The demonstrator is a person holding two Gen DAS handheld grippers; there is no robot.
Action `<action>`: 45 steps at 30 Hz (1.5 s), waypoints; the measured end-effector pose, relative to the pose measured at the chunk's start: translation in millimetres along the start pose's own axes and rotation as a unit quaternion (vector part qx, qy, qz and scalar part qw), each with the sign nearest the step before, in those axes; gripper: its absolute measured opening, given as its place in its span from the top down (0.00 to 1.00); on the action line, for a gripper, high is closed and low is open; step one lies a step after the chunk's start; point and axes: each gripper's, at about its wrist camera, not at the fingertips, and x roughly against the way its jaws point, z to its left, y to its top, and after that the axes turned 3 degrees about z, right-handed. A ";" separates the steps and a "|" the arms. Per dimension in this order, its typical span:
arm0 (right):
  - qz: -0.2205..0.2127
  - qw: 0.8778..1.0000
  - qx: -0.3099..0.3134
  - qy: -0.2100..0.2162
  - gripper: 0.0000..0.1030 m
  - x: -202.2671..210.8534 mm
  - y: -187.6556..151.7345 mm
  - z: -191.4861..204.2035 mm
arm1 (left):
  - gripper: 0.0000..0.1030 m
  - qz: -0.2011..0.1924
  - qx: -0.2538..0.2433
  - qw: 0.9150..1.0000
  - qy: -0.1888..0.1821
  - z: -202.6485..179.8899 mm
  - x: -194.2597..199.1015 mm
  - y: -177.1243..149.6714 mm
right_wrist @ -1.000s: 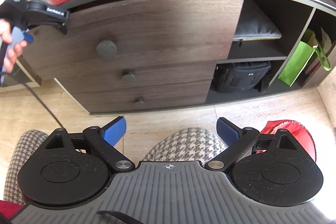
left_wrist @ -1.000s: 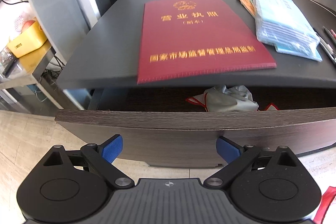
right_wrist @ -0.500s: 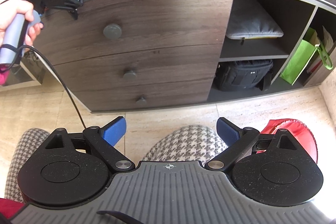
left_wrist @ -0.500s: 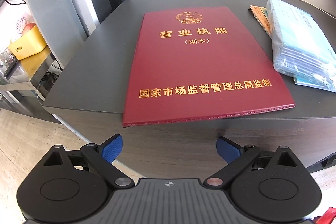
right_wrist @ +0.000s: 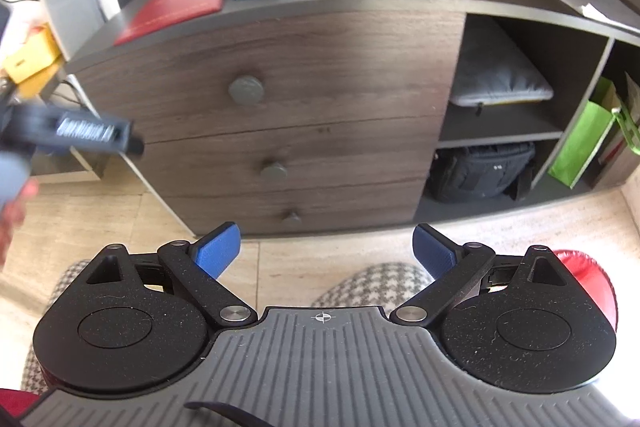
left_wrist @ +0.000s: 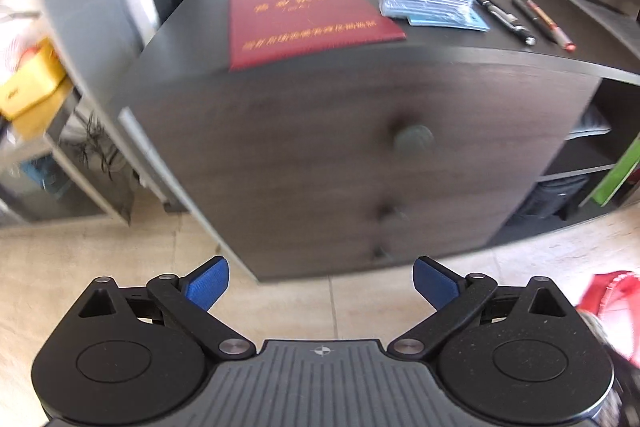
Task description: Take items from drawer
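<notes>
Drawer fronts sit flush and shut, red booklet and pens lie on the worktop, and your left gripper and right gripper hold their fingers wide, empty.

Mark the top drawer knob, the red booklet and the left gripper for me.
top drawer knob (right_wrist: 246, 90): right wrist view, centre of its round face.
red booklet (left_wrist: 308, 19): left wrist view, middle of its cover.
left gripper (left_wrist: 321, 285): left wrist view, midway between its blue fingertips, open.

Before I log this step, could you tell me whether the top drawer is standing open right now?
No, the top drawer sits flush with the two drawer fronts below it in the right wrist view, with no gap under the cabinet top.
</notes>
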 end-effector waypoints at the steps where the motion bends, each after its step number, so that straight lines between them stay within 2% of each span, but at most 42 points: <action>1: -0.007 1.000 0.004 0.000 0.06 1.7 -0.7 2.3 | 0.03 -0.003 0.008 1.000 -0.004 0.7 8.5 -9.1; 5: -0.036 0.999 0.018 -0.009 0.06 6.1 -2.3 8.7 | 0.01 -0.022 0.019 1.000 0.001 0.6 29.8 -33.2; 9: -0.047 0.999 -0.002 -0.010 0.06 12.4 6.2 9.8 | 0.01 -0.024 0.010 1.000 -0.001 4.1 35.4 -43.7; 14: -0.103 0.994 -0.034 0.000 0.03 35.3 23.4 12.9 | 0.01 -0.040 0.007 0.999 -0.007 8.2 46.9 -44.0; 18: -0.161 0.986 -0.033 0.004 0.01 50.1 26.3 17.5 | 0.01 -0.045 0.011 0.999 0.005 9.0 49.3 -44.0; 21: -0.183 0.983 -0.018 0.010 0.00 51.3 19.2 18.9 | 0.01 -0.042 0.016 0.999 0.007 8.9 48.8 -45.4; 23: -0.184 0.983 -0.003 0.009 0.00 48.1 12.5 19.3 | 0.01 -0.040 0.014 0.999 0.020 5.8 48.1 -44.8; 27: -0.148 0.989 0.026 -0.006 0.00 37.6 9.4 21.0 | 0.01 -0.049 0.011 0.998 0.042 -1.6 51.2 -42.2; 31: -0.136 0.990 0.036 -0.006 0.00 38.3 9.2 20.9 | 0.01 -0.056 0.014 0.997 0.056 -7.2 53.6 -41.4; 37: -0.149 0.988 0.031 -0.008 0.00 48.7 9.8 16.3 | 0.01 -0.066 0.006 0.996 0.058 -15.7 57.0 -41.3; 45: -0.143 0.990 0.013 -0.002 0.00 49.3 9.3 12.7 | 0.01 -0.072 0.003 0.996 0.056 -16.3 60.9 -42.0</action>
